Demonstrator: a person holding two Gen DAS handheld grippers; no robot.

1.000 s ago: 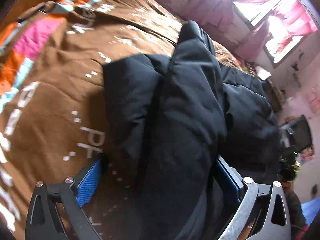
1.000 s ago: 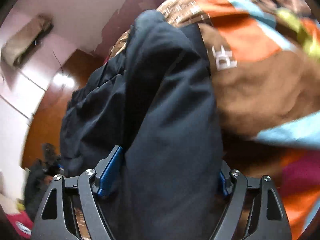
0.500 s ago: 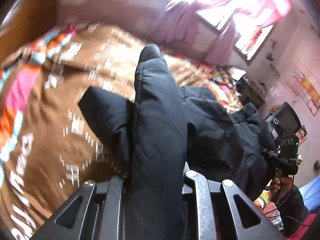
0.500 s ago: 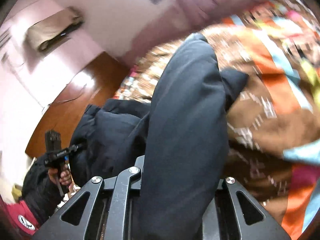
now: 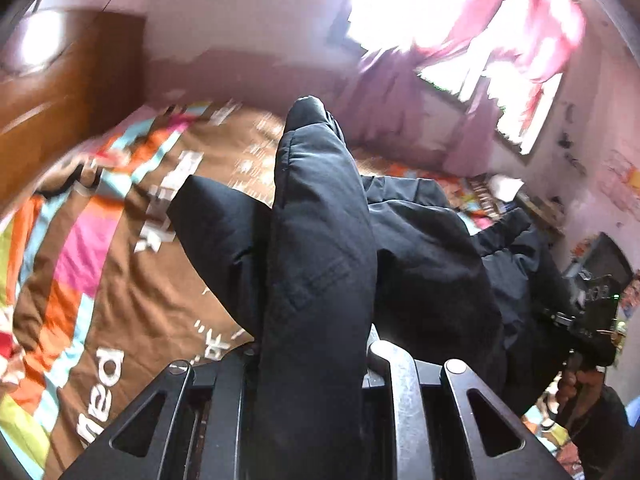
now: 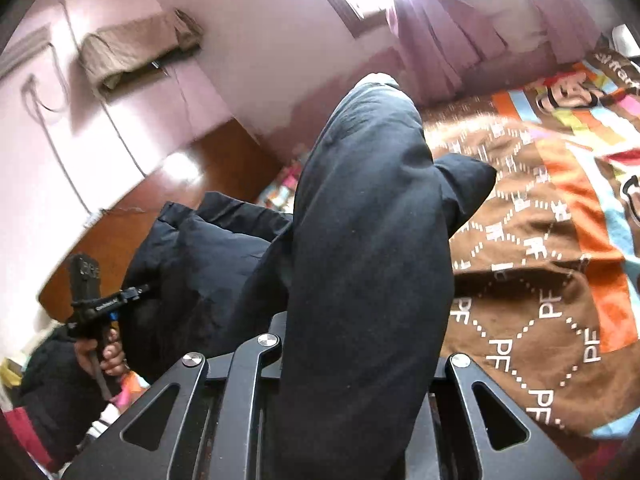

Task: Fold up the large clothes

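Note:
A large black padded jacket (image 5: 320, 248) is lifted above the bed. My left gripper (image 5: 312, 364) is shut on a thick fold of it; the fold stands up between the jaws and hides the fingertips. My right gripper (image 6: 352, 344) is shut on another fold of the same jacket (image 6: 368, 220). The rest of the jacket hangs between the two grippers, sagging toward the bed. The right gripper also shows in the left wrist view (image 5: 588, 312), and the left gripper in the right wrist view (image 6: 100, 300), each held by a hand.
A brown blanket (image 6: 540, 280) with PF lettering and orange, pink and blue stripes covers the bed (image 5: 120, 272). A wooden headboard (image 5: 60, 100) stands beside it. Pink curtains (image 5: 532, 32) hang at bright windows. A covered wall unit (image 6: 136, 48) hangs on the pink wall.
Both grippers closed on the jacket and rose, lifting it off the blanket. The views tilted up from the bed toward the walls and windows.

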